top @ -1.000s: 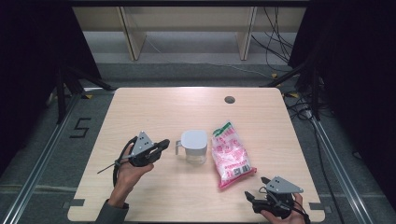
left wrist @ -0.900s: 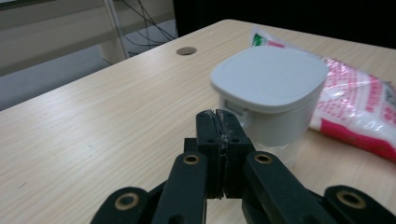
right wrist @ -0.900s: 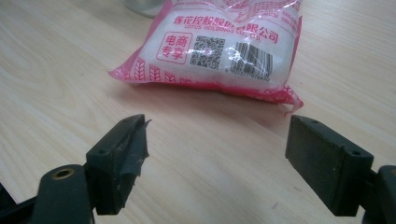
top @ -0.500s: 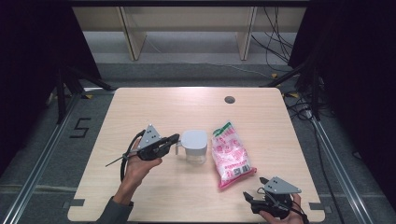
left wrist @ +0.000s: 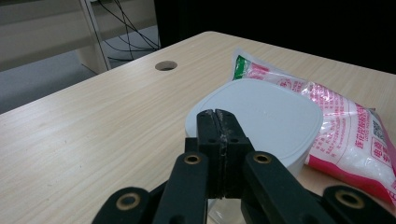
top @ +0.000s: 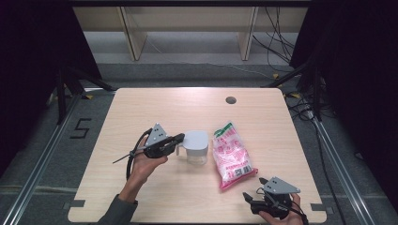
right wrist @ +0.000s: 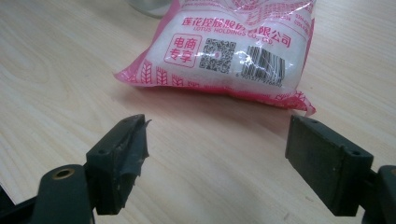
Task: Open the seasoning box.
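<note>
White lidded jug (top: 195, 146) sits mid-tabletop (top: 141, 112) in the high view, just right of the left hand-held gripper (top: 179, 139), whose jaws are pressed together at its lid (left wrist: 261, 116) in the left gripper view, while the right hand-held gripper (right wrist: 215, 154) gapes empty near the pink bag (right wrist: 233, 51).

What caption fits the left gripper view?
Shut left gripper poised over the white-lidded container, pink bag beside it.
</note>
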The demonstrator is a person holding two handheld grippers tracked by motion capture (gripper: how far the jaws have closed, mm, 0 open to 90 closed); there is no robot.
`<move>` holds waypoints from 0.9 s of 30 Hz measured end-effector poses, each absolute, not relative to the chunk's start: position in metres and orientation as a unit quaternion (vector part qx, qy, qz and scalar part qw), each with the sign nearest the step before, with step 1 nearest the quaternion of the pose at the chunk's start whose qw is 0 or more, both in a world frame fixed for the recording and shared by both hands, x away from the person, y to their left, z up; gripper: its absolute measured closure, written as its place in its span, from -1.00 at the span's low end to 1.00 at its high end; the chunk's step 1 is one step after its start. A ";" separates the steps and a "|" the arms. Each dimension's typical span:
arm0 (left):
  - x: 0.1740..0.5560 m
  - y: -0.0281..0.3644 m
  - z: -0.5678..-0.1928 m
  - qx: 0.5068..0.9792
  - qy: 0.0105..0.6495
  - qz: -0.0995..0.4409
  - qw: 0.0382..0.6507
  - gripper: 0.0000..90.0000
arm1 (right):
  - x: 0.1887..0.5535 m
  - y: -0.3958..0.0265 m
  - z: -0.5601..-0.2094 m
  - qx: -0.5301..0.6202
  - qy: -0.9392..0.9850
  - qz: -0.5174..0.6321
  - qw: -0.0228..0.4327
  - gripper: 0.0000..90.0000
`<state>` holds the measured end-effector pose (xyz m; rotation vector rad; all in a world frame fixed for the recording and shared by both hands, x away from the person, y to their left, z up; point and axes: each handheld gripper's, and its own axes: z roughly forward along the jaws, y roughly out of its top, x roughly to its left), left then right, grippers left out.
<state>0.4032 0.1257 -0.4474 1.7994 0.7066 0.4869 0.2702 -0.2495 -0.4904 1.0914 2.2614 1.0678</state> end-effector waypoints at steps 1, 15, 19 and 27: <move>0.403 0.127 -0.447 0.760 0.297 0.208 0.540 0.97 | 0.268 -0.248 -0.490 0.406 0.803 0.392 0.192 -0.54; 0.404 0.129 -0.448 0.755 0.301 0.203 0.546 0.95 | 0.292 -0.216 -0.477 0.345 0.799 0.445 0.211 -0.43; 0.404 0.129 -0.449 0.752 0.306 0.199 0.549 0.95 | 0.307 -0.203 -0.471 0.326 0.807 0.449 0.204 0.06; 0.404 0.129 -0.449 0.753 0.304 0.199 0.549 0.95 | 0.341 -0.177 -0.464 0.318 0.800 0.464 0.208 0.60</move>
